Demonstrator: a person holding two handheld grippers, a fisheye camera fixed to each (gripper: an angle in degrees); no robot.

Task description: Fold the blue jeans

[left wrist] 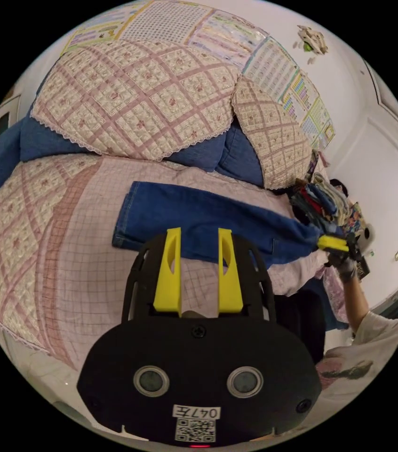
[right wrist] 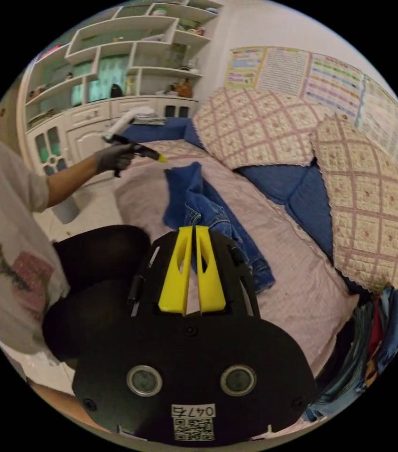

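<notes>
The left gripper (left wrist: 199, 233) has its two yellow jaws spread wide apart, with nothing between them. It hangs in the air just above the near edge of the blue jeans (left wrist: 208, 223) and does not touch them.

The jeans lie stretched across the pink checked cover (left wrist: 86, 268) of a sofa seat, in front of two quilted cushions (left wrist: 138, 94). One end of the jeans lies flat on the seat. The other end is lifted off the sofa's edge.

The right gripper (left wrist: 333, 243) is at that lifted end. Its yellow jaws are pressed together and they pinch the jeans there. In the right gripper view, the same jaws (right wrist: 194, 230) sit tight together with the blue jeans (right wrist: 208, 212) bunched just past their tips.

A gloved hand (right wrist: 112, 157) holds the left gripper (right wrist: 159, 157) over the far end of the jeans. A pile of folded clothes (left wrist: 330, 202) sits near the sofa's end.
</notes>
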